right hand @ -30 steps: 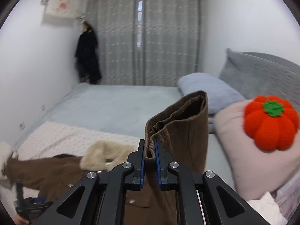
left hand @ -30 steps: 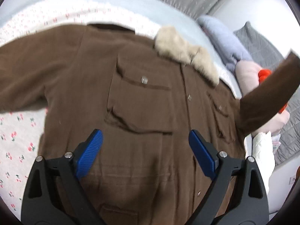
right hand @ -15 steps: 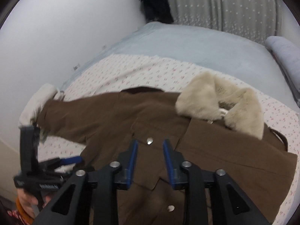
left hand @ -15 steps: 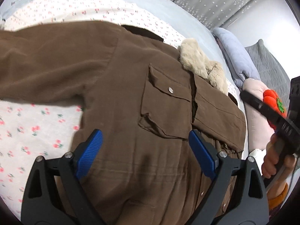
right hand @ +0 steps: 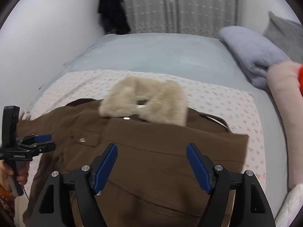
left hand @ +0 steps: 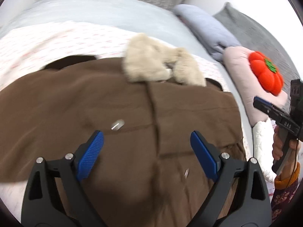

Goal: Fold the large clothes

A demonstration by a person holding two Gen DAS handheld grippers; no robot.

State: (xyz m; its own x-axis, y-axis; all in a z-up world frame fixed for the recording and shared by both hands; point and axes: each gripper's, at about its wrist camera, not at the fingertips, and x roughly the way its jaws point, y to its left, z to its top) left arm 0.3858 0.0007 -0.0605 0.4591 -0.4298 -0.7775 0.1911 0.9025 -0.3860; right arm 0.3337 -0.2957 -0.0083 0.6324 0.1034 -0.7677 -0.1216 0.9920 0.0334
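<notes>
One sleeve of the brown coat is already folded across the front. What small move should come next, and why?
Probably take the left gripper to the other sleeve. That sleeve lies spread out toward the left on the floral sheet, while the far side of the brown coat is folded in. The right gripper has just been opening, with nothing between its jaws. The left gripper's jaws also stand open and empty.

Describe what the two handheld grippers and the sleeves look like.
Both the left gripper and right gripper have black angular frames, silver screws and ribbed blue pads. Each has white lettering; the left trails a thin cable. The cuff is orange, over a dark floral sleeve.
</notes>
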